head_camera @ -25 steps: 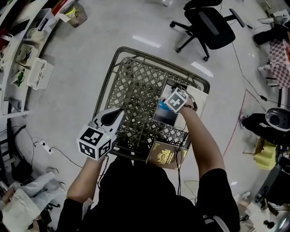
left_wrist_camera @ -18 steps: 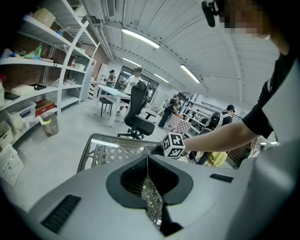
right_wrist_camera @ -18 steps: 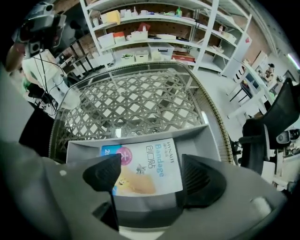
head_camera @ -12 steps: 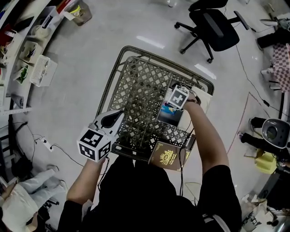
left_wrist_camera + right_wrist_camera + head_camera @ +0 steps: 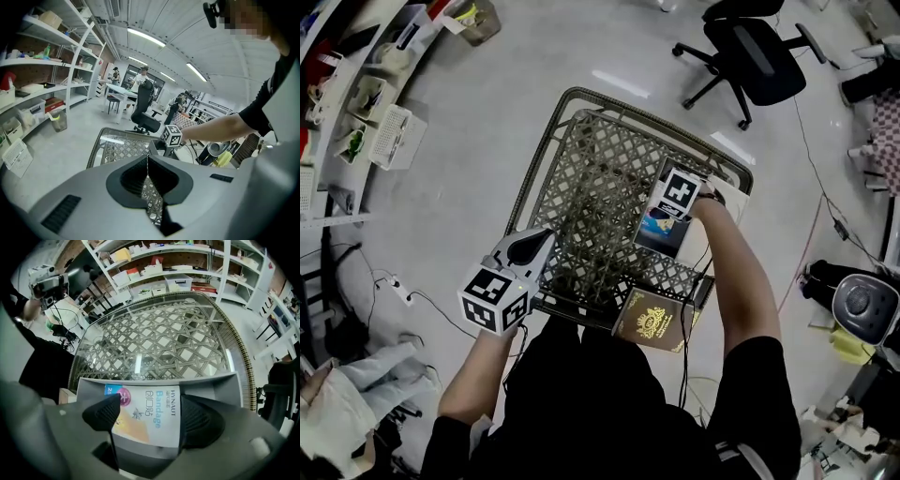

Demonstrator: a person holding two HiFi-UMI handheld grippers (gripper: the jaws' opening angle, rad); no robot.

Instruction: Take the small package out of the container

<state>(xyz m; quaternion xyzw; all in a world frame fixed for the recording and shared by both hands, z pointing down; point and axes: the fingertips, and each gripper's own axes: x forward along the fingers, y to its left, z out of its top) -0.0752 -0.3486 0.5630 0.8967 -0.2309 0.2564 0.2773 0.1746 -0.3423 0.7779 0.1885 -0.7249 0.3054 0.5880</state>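
Grey lattice cart fills the middle of the head view. The right claw dives steeply at its right side to reach the small package, and its marker cube sits squarer than a second ago.

Left gripper view: the left claw is pressed together and empty, parked clear at lower centre.

Right gripper view: the spread pads have just narrowed. They straddle the package, which lies in its container, seemingly unpinched.
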